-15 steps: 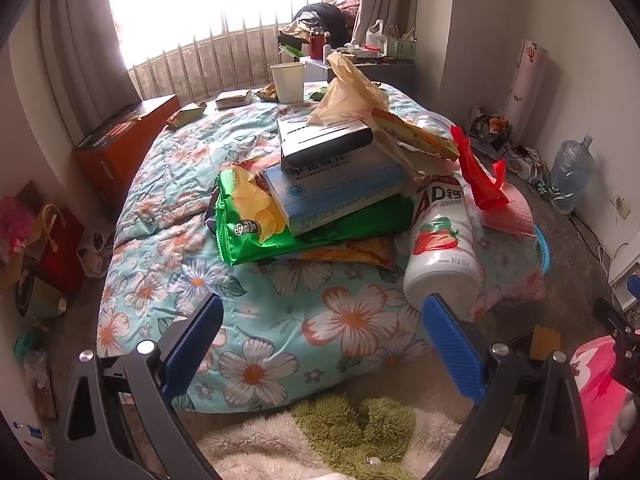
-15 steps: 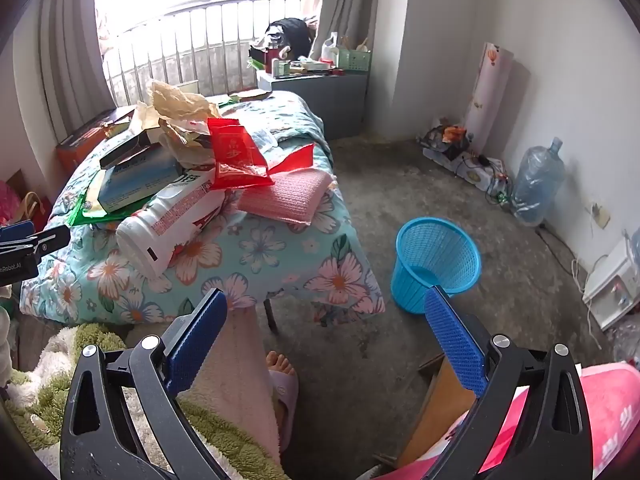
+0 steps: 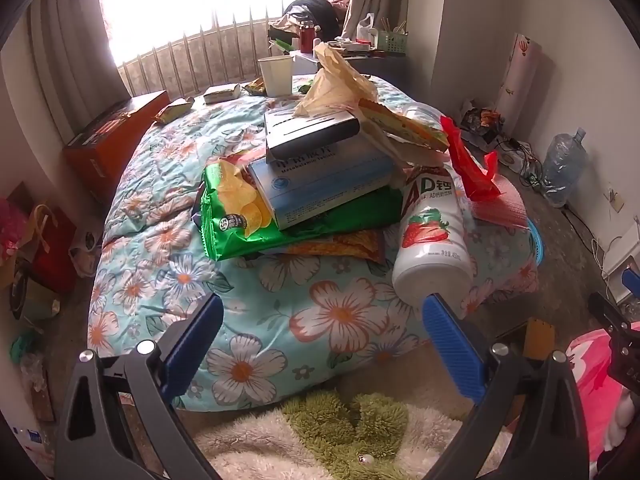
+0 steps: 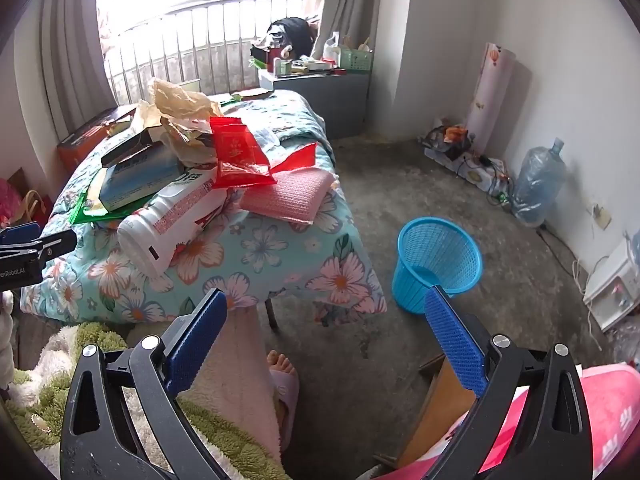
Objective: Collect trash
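Step in hand: start of the pick, nothing collected yet. Both grippers hang short of the trash pile, pointing down toward it.

Left gripper (image 3: 322, 334): jaws spread wide, nothing between them. Only the flowered quilt (image 3: 344, 316) shows in the gap.

Right gripper (image 4: 326, 328): also released, jaws wide and empty. Through the gap, bare floor and a person's foot in a slipper (image 4: 282, 380).

Trash: heaped on the bed, centre of the left view, upper left of the right view.
- White bottle (image 3: 430, 240) lies on its side at the near right edge of the pile, base toward the left gripper, just above its right pad.
- Green chip bag (image 3: 236, 216) lies under a blue-white box (image 3: 320, 184), with a dark box (image 3: 308, 132) stacked on that.
- Crumpled tan paper (image 3: 332, 84) tops the heap.
- Red wrapper (image 4: 238, 156) lies on the bottle and a pink pad (image 4: 290, 196), at the bed's right edge.
- Paper cup (image 3: 276, 74) and small packets stand farther back, near the window.

Bin (image 4: 438, 260): blue mesh basket, upright on the floor, right of the bed's corner, centre right of the right view. It looks empty.

Next move, as a judgement: take the nearest loose item. The bottle is closest to the left gripper; the red wrapper suits the right one, which sits on the bin's side. The bottle is round and wide, so it calls for a grip across the body with jaws kept fully apart on approach. Pulling it may shift the wrapper resting on it.
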Demonstrator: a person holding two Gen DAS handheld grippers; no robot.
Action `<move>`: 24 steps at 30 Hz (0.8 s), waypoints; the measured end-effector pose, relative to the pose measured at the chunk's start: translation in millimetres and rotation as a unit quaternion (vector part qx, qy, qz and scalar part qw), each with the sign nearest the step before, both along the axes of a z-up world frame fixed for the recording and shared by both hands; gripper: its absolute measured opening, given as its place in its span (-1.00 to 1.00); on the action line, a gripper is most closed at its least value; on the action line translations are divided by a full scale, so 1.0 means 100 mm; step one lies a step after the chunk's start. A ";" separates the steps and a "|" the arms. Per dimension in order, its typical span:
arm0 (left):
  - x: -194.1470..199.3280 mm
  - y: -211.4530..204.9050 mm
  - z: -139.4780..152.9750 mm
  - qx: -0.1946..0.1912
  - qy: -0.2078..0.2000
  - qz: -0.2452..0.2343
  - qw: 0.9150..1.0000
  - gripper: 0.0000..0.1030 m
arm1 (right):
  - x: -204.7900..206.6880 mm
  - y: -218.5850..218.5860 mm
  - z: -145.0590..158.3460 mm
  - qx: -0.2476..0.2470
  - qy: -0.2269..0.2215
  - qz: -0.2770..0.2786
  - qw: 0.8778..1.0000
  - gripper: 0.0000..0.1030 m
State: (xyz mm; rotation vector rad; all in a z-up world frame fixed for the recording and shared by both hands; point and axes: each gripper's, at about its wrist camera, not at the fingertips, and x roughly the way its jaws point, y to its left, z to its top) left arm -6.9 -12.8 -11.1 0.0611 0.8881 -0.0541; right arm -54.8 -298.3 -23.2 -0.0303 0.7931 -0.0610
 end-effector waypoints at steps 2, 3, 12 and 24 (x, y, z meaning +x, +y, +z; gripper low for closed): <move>0.08 0.07 0.04 -0.005 0.009 -0.002 1.000 0.89 | 0.00 0.00 0.00 0.000 0.000 0.000 1.000 0.84; 0.09 0.08 0.04 -0.006 0.009 -0.002 1.000 0.89 | 0.00 0.00 0.00 0.000 0.000 0.000 1.000 0.84; 0.09 0.08 0.04 -0.006 0.010 -0.003 1.000 0.90 | 0.01 0.01 0.00 -0.001 0.001 0.000 1.000 0.84; 0.10 0.09 0.05 -0.006 0.011 -0.003 1.000 0.89 | 0.00 0.01 -0.01 -0.001 0.000 0.000 1.000 0.84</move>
